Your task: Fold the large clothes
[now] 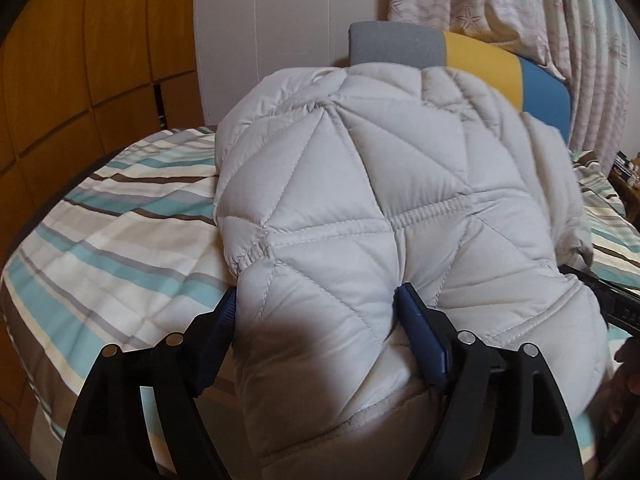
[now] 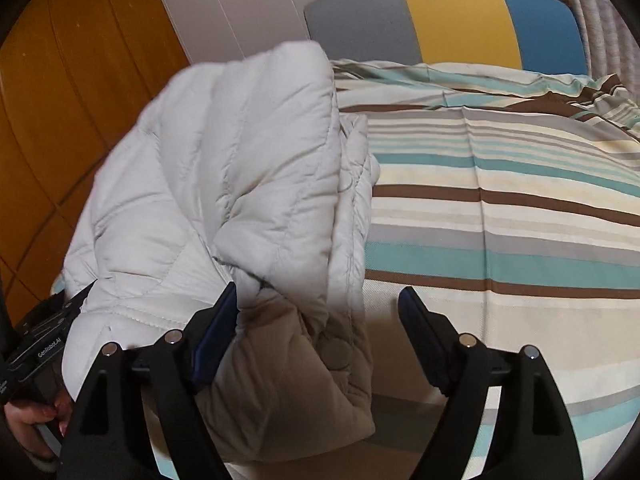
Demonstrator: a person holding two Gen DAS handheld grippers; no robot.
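Both hand-held grippers, left (image 1: 316,312) and right (image 2: 318,308), stand spread; puffy grey quilted jacket (image 1: 360,200), triangle-stitched, bulges between left's blue pads on striped bed (image 1: 100,240).

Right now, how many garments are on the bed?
1: a grey quilted jacket folded on the striped bedspread, near its edge between both grippers. Anything beneath it is hidden.

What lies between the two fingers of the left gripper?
In the left wrist view, a puffy fold of the grey quilted jacket bulges between the open left gripper's fingers, over the striped bedspread.
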